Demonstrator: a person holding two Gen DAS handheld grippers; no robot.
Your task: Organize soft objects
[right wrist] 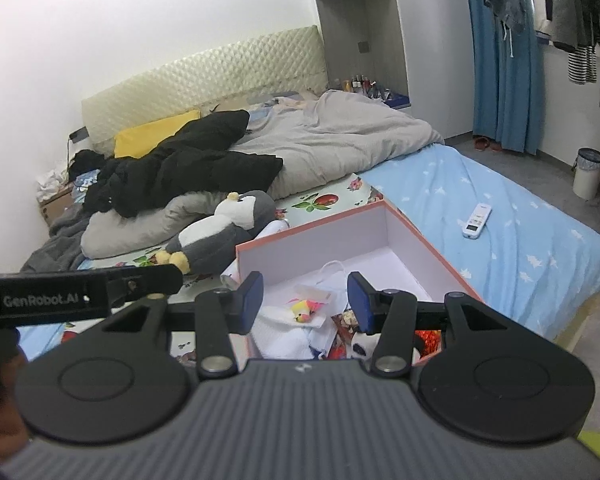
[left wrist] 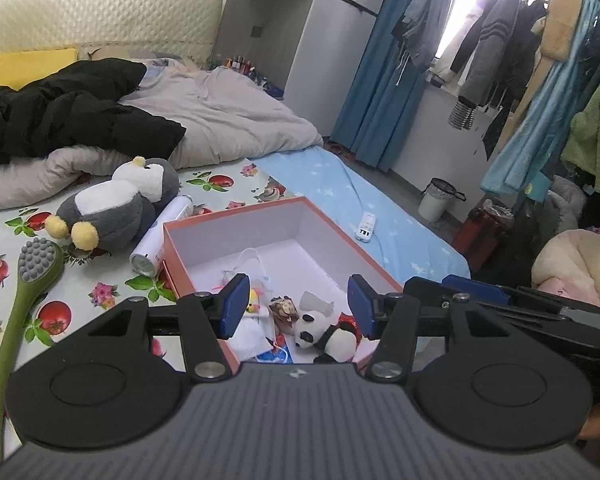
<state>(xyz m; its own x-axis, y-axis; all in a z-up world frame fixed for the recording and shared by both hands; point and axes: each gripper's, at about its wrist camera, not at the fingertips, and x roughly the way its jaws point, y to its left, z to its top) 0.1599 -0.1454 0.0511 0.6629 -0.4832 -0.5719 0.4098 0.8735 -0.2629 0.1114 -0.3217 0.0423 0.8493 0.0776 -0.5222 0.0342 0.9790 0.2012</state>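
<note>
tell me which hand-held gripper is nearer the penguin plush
Left. The penguin plush lies left of the box, on the left hand-held gripper's side; the right hand-held gripper hovers over the box, farther off.

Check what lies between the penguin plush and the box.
A white spray can lies beside the box's left wall, between it and the penguin plush, leaning against the plush. The box is open-topped, so lifting the plush over the can looks feasible.
</note>
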